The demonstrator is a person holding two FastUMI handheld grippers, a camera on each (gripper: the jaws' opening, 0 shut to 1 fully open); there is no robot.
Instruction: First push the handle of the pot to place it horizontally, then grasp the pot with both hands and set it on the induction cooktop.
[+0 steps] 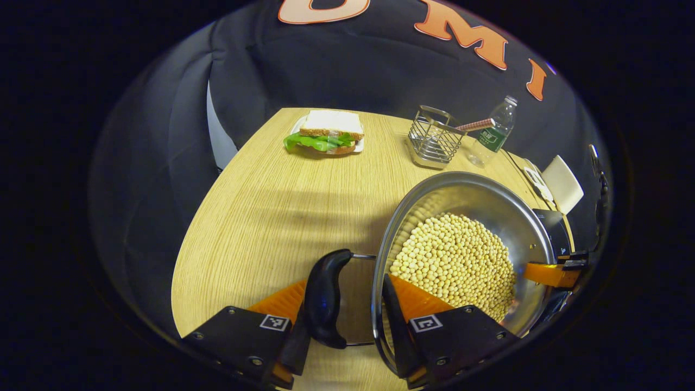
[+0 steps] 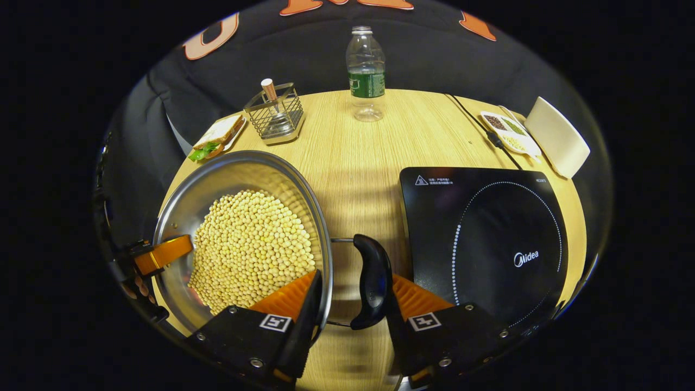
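A steel pot (image 1: 467, 201) (image 2: 217, 179) filled with soybeans (image 1: 456, 260) (image 2: 250, 244) is over the wooden table, just left of the black induction cooktop (image 2: 488, 239). I cannot tell whether it rests on the table. Each side of the pot has a black handle. My left gripper (image 1: 347, 288) is shut across one handle (image 1: 324, 296) and the rim, with one finger outside the handle and the other inside the pot wall. On the opposite handle (image 2: 373, 279), my right gripper (image 2: 354, 288) grips the same way. Each gripper appears at the pot's far rim in the other's view.
A sandwich on a plate (image 1: 328, 136) (image 2: 217, 136), a wire basket (image 1: 434, 141) (image 2: 274, 117) and a water bottle (image 1: 495, 133) (image 2: 366, 76) stand at the back of the table (image 1: 260, 217). Behind the cooktop are a divided dish (image 2: 507, 133), a white block (image 2: 556, 136) and a cable (image 2: 478, 125).
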